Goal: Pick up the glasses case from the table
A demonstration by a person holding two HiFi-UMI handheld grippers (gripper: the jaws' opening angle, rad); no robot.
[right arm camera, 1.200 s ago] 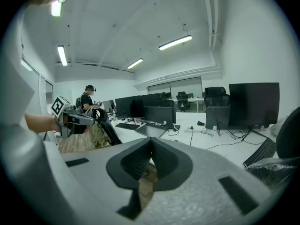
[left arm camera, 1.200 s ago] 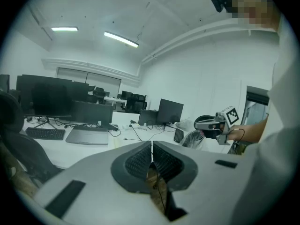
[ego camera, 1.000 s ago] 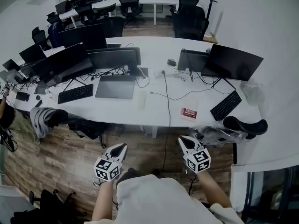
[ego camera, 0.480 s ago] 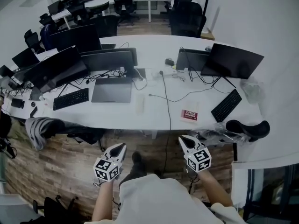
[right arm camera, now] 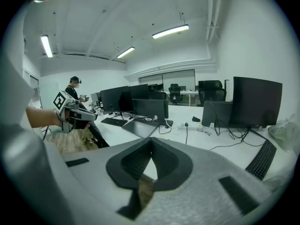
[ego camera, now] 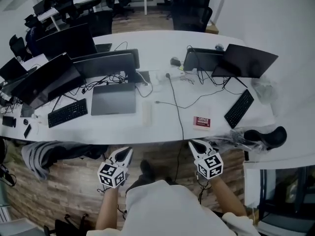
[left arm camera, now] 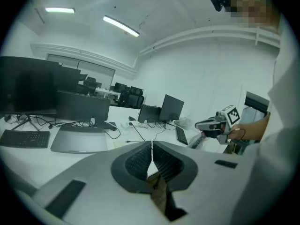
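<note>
A pale, narrow oblong thing (ego camera: 146, 113), which looks like the glasses case, lies on the long white table (ego camera: 162, 129) near its front edge, between the dark flat laptop and a black cable. Both grippers hover over the wooden floor, short of the table edge. My left gripper (ego camera: 127, 152) points toward the table with its jaws touching and nothing between them; the left gripper view shows its pads (left arm camera: 140, 161) pressed together. My right gripper (ego camera: 193, 144) is likewise shut and empty (right arm camera: 151, 142). Each gripper appears in the other's view: the right gripper (left arm camera: 199, 124) and the left gripper (right arm camera: 89, 116).
Monitors (ego camera: 246, 60), two keyboards (ego camera: 68, 113) (ego camera: 238, 108), a closed dark laptop (ego camera: 113, 99), trailing cables (ego camera: 178, 112) and a red card (ego camera: 202, 122) crowd the table. Chairs with clothing (ego camera: 49, 151) (ego camera: 263, 136) stand at its front edge. A person (right arm camera: 74, 90) stands far off.
The table has come nearer in the head view and now sits lower in it. Both grippers have moved forward toward its front edge, still shut.
</note>
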